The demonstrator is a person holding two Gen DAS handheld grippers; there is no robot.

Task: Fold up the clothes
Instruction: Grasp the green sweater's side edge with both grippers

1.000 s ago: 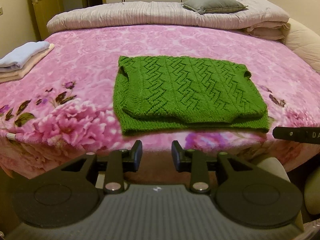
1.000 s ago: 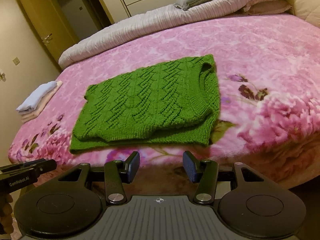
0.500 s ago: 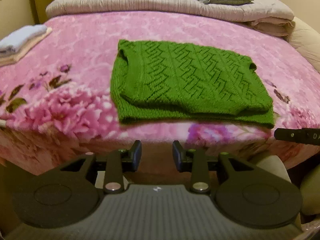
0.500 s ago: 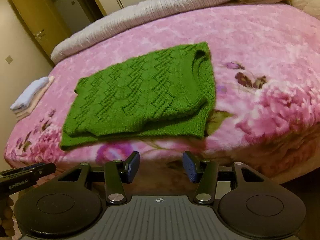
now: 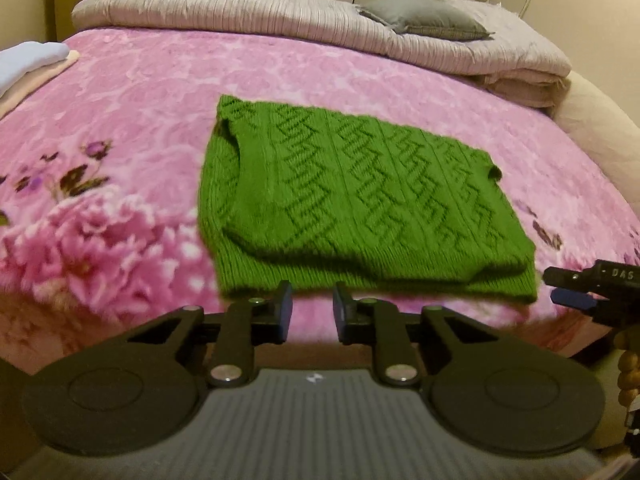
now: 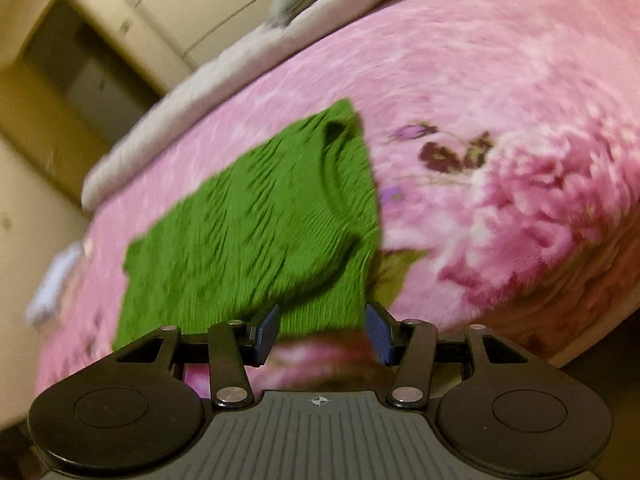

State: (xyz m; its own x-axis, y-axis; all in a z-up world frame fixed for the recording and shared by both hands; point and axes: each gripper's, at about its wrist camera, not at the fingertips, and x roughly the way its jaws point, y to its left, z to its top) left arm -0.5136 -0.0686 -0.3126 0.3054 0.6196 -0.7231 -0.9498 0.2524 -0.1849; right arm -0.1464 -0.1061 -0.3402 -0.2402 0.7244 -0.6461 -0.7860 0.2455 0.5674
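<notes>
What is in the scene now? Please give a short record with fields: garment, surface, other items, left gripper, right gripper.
garment: green knitted sweater, folded, lying flat near the front edge of the bed
surface: pink floral blanket on the bed
other items: grey pillow on a folded quilt at the far end; stack of folded clothes at the far left
left gripper: open, empty, just short of the sweater's near edge
right gripper: open, empty, at the sweater's near right corner; view is blurred
</notes>
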